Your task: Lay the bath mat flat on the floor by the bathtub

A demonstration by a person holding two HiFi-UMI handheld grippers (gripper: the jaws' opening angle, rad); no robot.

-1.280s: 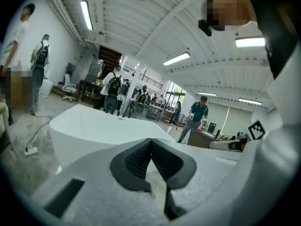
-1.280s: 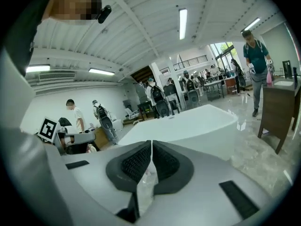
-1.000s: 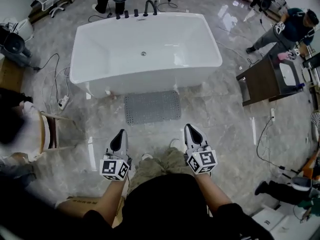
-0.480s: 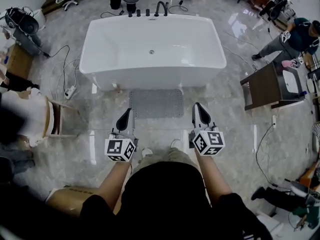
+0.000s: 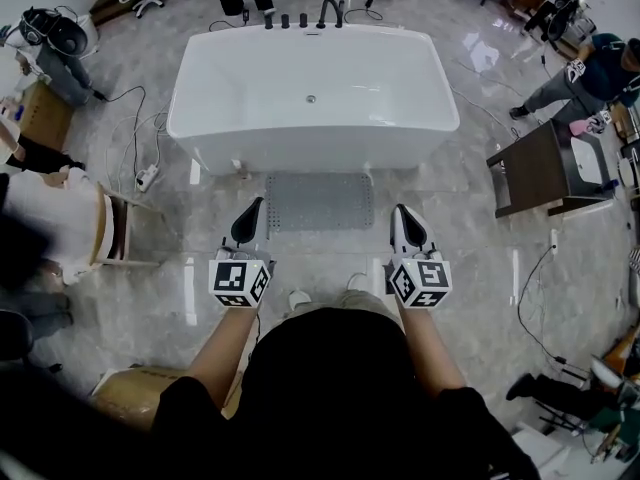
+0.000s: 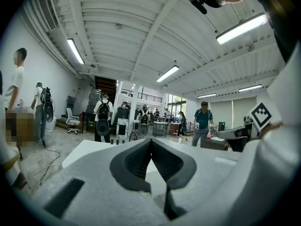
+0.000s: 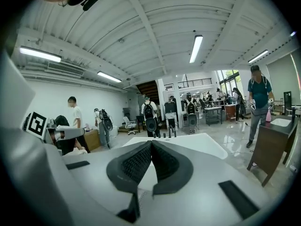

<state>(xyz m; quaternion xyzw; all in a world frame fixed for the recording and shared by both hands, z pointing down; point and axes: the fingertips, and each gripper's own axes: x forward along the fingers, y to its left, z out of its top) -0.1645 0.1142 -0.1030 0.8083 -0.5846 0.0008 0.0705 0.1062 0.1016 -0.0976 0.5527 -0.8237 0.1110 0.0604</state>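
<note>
Standing upright over the marble floor (image 5: 470,233), the person holds the left tongs (image 5: 256,206) and right tongs (image 5: 400,210) out roughly level at 11 and 1 o'clock. Both are pressed fully together with nothing between the pads, as each gripper view confirms: left tongs (image 6: 150,140), right tongs (image 7: 150,143). Compared with a second earlier, both tongs have lifted and the camera has risen with them, and the room now spreads wider around the figure, which suggests the person has straightened up from the work.

Just past the tips, at 12 o'clock, the grey bath mat (image 5: 318,200) lies spread flat on the floor. Its far long edge runs along the near wall of the white bathtub (image 5: 300,148). No fold or curled corner is visible from above. It has not shifted across the three pictures, and neither tool touches it.

Dark taps (image 5: 305,17) line the tub's far rim. At 2 o'clock stands a brown cabinet (image 5: 530,168), with a bystander (image 5: 590,63) beyond it.

With the mat down and the tongs empty and lifted clear, the task looks finished.
</note>
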